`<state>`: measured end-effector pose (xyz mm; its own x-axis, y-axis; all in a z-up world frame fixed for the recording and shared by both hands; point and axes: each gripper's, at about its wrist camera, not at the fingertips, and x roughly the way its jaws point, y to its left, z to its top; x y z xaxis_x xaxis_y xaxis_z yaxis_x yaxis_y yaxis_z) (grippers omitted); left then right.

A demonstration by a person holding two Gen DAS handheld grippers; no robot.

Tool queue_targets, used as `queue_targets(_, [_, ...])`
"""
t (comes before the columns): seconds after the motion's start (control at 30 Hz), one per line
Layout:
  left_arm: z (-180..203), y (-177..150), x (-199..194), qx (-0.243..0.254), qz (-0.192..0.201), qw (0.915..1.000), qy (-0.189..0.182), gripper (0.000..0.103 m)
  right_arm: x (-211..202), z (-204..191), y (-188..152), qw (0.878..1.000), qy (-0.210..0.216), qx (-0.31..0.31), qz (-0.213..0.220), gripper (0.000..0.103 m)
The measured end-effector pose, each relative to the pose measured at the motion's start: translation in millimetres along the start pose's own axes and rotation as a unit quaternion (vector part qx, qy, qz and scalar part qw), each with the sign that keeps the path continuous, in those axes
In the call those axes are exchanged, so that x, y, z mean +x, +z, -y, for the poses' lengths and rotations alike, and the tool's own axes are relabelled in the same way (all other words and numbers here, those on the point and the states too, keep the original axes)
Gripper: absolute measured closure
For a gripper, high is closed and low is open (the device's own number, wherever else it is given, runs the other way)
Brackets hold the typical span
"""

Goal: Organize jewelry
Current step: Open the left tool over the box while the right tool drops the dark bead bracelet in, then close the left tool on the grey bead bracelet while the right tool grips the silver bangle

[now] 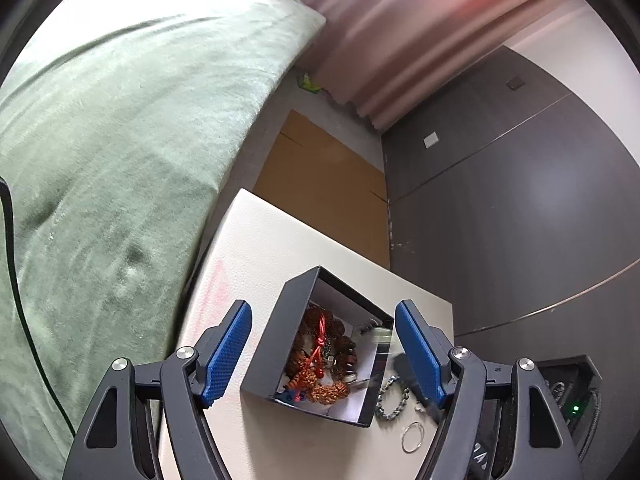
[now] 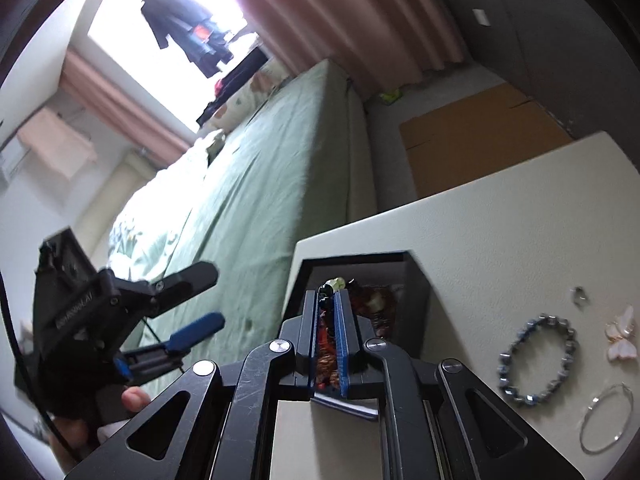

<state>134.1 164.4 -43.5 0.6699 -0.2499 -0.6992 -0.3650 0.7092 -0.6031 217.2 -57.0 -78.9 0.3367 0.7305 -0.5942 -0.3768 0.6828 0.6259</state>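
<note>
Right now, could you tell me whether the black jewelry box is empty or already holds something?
It already holds something: the black jewelry box is open on top, with a brown beaded bracelet and red cord inside. The silver chain bracelet lies outside it.

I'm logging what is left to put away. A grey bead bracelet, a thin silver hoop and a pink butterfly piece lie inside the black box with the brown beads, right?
Not quite: the bead bracelet, hoop and butterfly piece lie on the white table, beside the black box. Only the brown beads are inside. The right wrist view shows this.
</note>
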Motion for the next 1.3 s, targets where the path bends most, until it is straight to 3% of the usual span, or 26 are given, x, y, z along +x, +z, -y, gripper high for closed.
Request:
queue_targets(0.07, [0.0, -1.1, -0.8, 0.001, 0.0, 1.0, 0.0, 0.028, 3.8, 3.7, -0.6, 1.0, 0.003, 0.009, -0.019, 0.09])
queue_targets(0.3, [6.6, -5.7, -0.3, 0.013, -0.001, 0.9999, 0.003, 0.028, -31.9, 26.7, 1.6, 0.999, -0.019, 0.031, 0.008, 0.089])
queue_targets(0.37, [12.3, -9.0, 2.9, 0.022, -0.006, 0.9997, 0.004, 0.028, -44.1, 36.0, 2.4, 0.999, -0.028, 0.043, 0.014, 0.072])
queue_targets(0.43, [18.0, -12.7, 7.3, 0.029, -0.011, 0.9995, 0.005, 0.028, -57.4, 47.1, 1.1, 0.998, -0.044, 0.052, 0.019, 0.066])
queue_targets(0.83, [76.8, -56.2, 32.7, 0.111, -0.04, 0.993, 0.008, 0.028, -113.2, 108.2, -3.2, 0.987, -0.115, 0.113, 0.01, 0.066])
queue_targets(1.03, [106.6, -86.9, 51.1, 0.161, -0.065, 0.9848, 0.006, 0.028, -137.6, 134.9, -10.0, 0.979, -0.149, 0.136, -0.001, 0.066])
queue_targets(1.3, [127.7, -121.4, 80.7, 0.21, -0.086, 0.9732, 0.038, 0.035, -155.0, 158.6, -18.2, 0.974, -0.172, 0.147, -0.02, 0.066])
